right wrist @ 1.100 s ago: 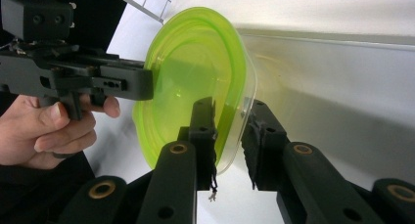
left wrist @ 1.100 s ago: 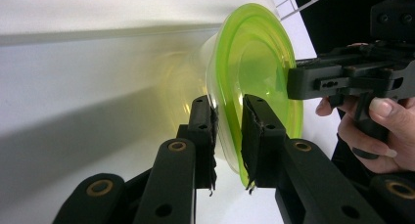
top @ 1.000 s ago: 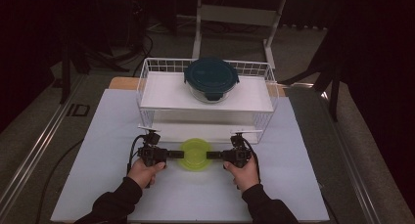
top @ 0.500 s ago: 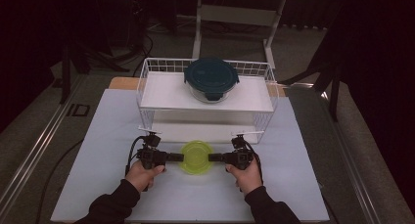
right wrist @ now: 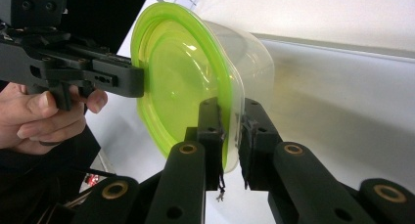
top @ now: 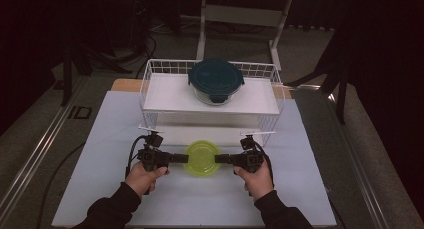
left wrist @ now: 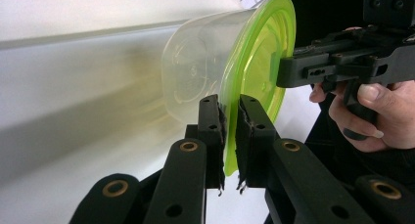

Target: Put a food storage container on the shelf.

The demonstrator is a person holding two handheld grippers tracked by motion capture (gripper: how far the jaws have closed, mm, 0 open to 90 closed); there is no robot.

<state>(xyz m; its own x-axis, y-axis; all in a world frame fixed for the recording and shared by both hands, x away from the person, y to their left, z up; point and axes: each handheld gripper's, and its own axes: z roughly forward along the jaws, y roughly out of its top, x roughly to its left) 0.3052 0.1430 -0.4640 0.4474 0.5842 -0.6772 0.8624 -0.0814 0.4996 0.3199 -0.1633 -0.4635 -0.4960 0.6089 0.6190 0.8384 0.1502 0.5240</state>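
A clear plastic container with a lime-green lid [top: 201, 158] is held between both grippers over the white table, in front of the wire rack. My left gripper [top: 180, 158] is shut on the lid's left rim [left wrist: 230, 136], and my right gripper [top: 220, 159] is shut on the right rim [right wrist: 231, 131]. In the left gripper view the clear tub [left wrist: 195, 77] sticks out to the left of the green lid [left wrist: 264, 53]. In the right gripper view the tub [right wrist: 249, 57] points right and the lid [right wrist: 176, 72] faces left. Each gripper view shows the other hand's gripper clamped on the far rim.
A white wire rack [top: 150, 89] stands at the back of the table, with a round glass container with a dark teal lid [top: 215, 80] on its top shelf. The white table top [top: 110, 139] spreads left and right of the hands. A desk frame [top: 240, 14] stands behind.
The container and both grippers have come slightly towards the person, away from the rack. Both grips have stayed the same.
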